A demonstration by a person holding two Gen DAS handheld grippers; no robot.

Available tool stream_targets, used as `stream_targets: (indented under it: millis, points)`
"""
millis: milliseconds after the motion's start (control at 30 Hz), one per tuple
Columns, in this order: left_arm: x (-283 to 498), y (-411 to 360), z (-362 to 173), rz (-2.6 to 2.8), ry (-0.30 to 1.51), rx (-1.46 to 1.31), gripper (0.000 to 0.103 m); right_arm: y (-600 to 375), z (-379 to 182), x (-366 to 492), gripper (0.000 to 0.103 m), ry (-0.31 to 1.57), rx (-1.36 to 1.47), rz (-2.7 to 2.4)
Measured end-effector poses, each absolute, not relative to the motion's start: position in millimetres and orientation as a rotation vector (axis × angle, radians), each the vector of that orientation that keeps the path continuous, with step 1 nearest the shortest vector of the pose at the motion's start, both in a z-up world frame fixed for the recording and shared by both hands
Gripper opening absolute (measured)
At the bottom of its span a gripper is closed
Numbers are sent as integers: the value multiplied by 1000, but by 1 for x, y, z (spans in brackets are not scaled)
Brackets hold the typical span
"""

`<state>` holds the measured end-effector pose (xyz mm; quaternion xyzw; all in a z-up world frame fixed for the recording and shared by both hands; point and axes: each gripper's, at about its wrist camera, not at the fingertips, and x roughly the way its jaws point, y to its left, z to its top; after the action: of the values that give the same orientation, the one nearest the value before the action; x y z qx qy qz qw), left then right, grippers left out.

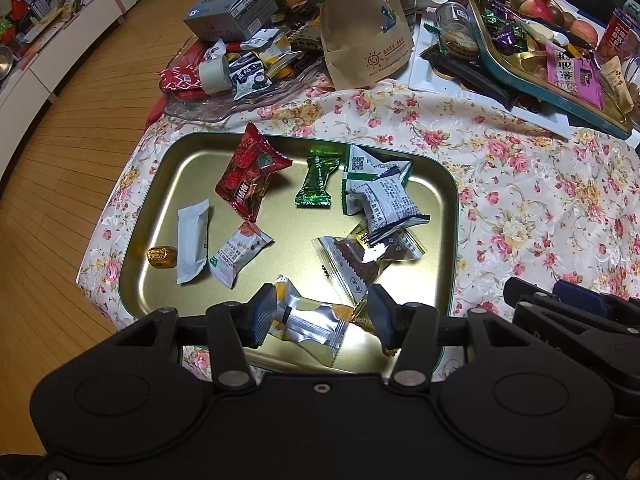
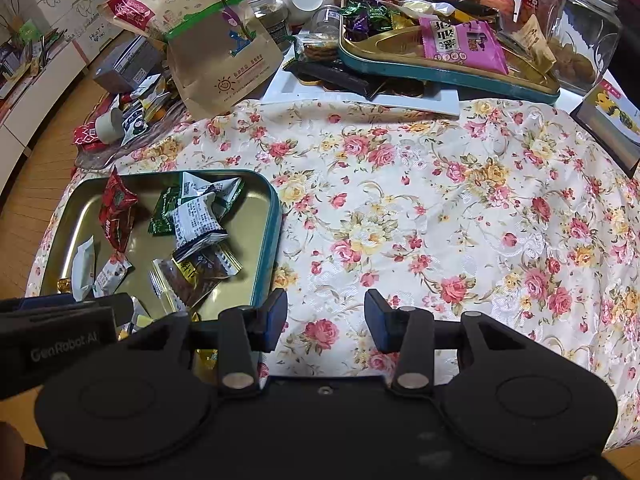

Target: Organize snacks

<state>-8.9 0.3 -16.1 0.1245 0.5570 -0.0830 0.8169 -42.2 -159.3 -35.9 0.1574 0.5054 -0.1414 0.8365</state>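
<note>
A gold tin tray (image 1: 192,168) with a teal rim lies on the flowered cloth and holds several wrapped snacks. Among them are a red packet (image 1: 250,172), a green candy (image 1: 316,180), a white packet (image 1: 384,200) and a gold candy (image 1: 162,257). My left gripper (image 1: 320,316) hangs open over the tray's near edge. A silver packet (image 1: 308,324) lies in the tray between its fingers, and the pads stand apart from it. My right gripper (image 2: 326,320) is open over bare cloth just right of the tray (image 2: 276,216), with nothing between its fingers.
A tan paper bag (image 2: 224,52), a grey box (image 1: 232,12) and a glass dish of snacks (image 1: 240,76) crowd the far left. A second teal tray (image 2: 440,64) with sweets and a glass jar (image 2: 580,32) sit at the back right. Wooden floor (image 1: 80,120) lies past the table's left edge.
</note>
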Motion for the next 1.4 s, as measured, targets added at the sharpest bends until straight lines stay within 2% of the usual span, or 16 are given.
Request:
stream_targets:
  millis: [1400]
  points:
    - [-10,-1,-17,-190,1194,270,57,-159,-37,-42,46,1076,337,-284]
